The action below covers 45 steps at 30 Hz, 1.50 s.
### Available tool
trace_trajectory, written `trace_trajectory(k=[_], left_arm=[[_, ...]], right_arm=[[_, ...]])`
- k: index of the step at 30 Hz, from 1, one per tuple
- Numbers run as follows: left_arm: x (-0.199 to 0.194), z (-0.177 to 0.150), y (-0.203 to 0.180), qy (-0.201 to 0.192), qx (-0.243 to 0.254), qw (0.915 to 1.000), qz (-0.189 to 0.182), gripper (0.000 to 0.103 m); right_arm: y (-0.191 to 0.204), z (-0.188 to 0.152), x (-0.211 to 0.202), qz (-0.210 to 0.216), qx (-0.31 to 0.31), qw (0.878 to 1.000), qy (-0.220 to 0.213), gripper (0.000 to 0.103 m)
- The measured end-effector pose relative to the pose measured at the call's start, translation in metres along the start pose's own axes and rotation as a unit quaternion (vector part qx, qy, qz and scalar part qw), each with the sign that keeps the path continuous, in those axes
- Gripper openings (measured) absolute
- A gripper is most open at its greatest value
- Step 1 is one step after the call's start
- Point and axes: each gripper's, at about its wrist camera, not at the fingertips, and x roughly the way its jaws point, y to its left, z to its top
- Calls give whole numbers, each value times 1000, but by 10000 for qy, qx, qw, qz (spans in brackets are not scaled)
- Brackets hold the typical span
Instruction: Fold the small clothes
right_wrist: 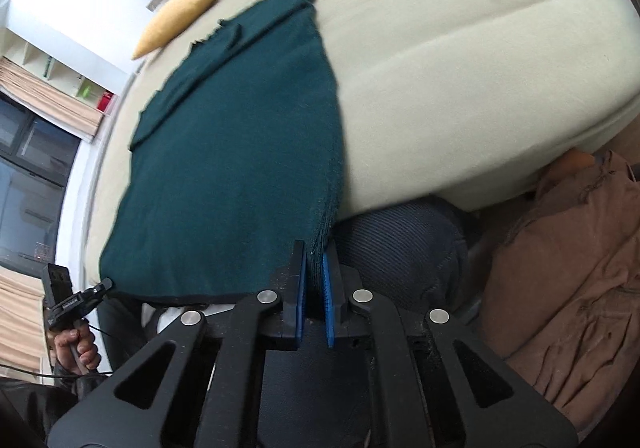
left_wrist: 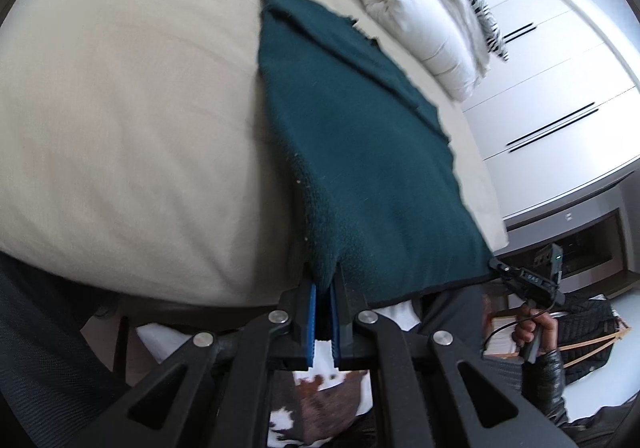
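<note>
Dark teal garment (left_wrist: 360,152): knitted cloth, matt, fuzzy nap, ragged far edge. Bed cover (left_wrist: 132,136): cream cloth, smooth, matt. Left gripper (left_wrist: 324,288): matt black plastic, ribbed blue pads, bright metal rivets. Brown jacket (right_wrist: 560,288): matt woven cloth. Wardrobe doors (left_wrist: 560,88): smooth white.

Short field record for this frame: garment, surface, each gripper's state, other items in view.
garment: dark green knit garment, spread on the bed, near edge raised
surface: cream bed cover
left gripper: shut on the garment's near corner
right gripper: shut on the other near corner
other: yellow cushion, white pillow
</note>
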Motion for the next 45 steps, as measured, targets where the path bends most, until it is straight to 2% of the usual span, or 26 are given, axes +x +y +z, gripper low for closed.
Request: trace_trajectory(k=[4, 10, 16, 21, 25, 33, 38, 41, 42, 44, 45], left_arm=[[-13, 23, -6, -285, -160, 9986, -418, 6], [-24, 76, -20, -768, -277, 9927, -882, 6], [-11, 127, -12, -997, -750, 9859, -1111, 6], [7, 171, -2, -1075, -1023, 9822, -1153, 6], [28, 211, 7, -1094, -1256, 9793, -1149, 6], [75, 290, 10, -1052, -1220, 9820, -984, 6], [98, 326, 24, -1140, -1314, 9808, -878, 6], [117, 345, 43, -1159, -1358, 9821, -601, 7], [127, 350, 53, -1111, -1436, 9825, -404, 8], [138, 350, 67, -1007, -1629, 9810, -310, 15], [139, 347, 70, -990, -1664, 9805, -342, 26]], right_arm=[[10, 13, -13, 544, 151, 9979, -320, 6], [26, 60, -20, 1576, 480, 9815, -979, 6], [55, 122, 0, 1800, 530, 9738, -1283, 6], [56, 178, 28, 1904, 974, 9657, -1473, 6], [55, 218, 53, 1830, 1170, 9638, -1545, 6], [58, 293, 110, 1447, 1323, 9671, -1624, 6], [54, 338, 143, 1243, 1419, 9679, -1664, 6], [45, 360, 168, 1099, 1581, 9675, -1641, 6], [43, 366, 176, 1015, 1592, 9690, -1596, 9], [35, 376, 203, 544, 1628, 9752, -1395, 10], [30, 378, 213, 357, 1649, 9765, -1339, 12]])
